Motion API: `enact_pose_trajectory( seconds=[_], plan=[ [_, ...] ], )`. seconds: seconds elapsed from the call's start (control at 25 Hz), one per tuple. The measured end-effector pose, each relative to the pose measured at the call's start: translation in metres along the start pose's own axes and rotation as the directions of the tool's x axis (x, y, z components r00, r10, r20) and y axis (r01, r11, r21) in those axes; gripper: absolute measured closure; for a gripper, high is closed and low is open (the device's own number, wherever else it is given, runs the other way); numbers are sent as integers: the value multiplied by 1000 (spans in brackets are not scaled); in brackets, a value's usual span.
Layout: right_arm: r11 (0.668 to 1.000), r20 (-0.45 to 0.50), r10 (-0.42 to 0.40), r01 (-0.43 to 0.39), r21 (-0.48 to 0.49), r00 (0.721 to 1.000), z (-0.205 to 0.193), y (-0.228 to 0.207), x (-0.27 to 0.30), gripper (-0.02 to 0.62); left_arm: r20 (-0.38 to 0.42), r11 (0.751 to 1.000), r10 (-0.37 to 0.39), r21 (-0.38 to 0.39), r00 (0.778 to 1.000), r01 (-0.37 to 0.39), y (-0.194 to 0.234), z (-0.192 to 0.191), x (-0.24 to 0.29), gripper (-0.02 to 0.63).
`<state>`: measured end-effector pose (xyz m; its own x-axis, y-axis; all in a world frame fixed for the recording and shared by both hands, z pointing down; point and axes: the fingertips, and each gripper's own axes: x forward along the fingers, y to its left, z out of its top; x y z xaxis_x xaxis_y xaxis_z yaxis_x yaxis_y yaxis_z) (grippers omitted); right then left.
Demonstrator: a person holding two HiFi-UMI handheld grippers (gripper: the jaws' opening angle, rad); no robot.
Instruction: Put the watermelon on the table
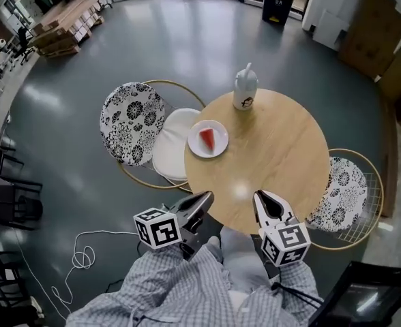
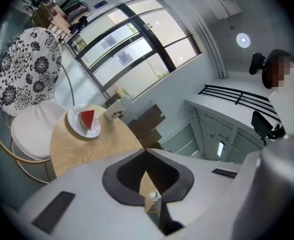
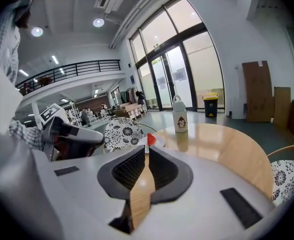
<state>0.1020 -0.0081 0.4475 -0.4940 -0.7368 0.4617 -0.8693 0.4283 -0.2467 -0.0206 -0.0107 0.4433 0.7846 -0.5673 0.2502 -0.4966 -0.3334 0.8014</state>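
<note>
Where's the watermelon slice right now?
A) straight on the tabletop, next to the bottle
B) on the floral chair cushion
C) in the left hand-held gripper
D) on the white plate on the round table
D: the watermelon slice lies on the white plate, and that plate sits on the round wooden table.

left gripper (image 1: 204, 197), right gripper (image 1: 260, 197) held side by side, jaws together, nothing gripped.
</note>
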Motion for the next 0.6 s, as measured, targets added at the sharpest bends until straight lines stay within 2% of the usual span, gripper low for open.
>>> enact_pose_trajectory(
  seconds=[0.24, 0.4, 0.6],
  plan=[
    [998, 90, -35, 30, 54, 995, 1, 20, -43, 566, 0, 995, -45, 90, 999, 45, -35, -8, -27, 598],
    [991, 121, -54, 39, 125, 991, -7, 29, -71, 574, -13, 993, -63, 101, 998, 64, -47, -22, -44, 598],
    [988, 165, -61, 36, 151, 984, -4, 38, -96, 576, -18, 989, -88, 120, 996, 89, -61, -34, -54, 598]
  ],
)
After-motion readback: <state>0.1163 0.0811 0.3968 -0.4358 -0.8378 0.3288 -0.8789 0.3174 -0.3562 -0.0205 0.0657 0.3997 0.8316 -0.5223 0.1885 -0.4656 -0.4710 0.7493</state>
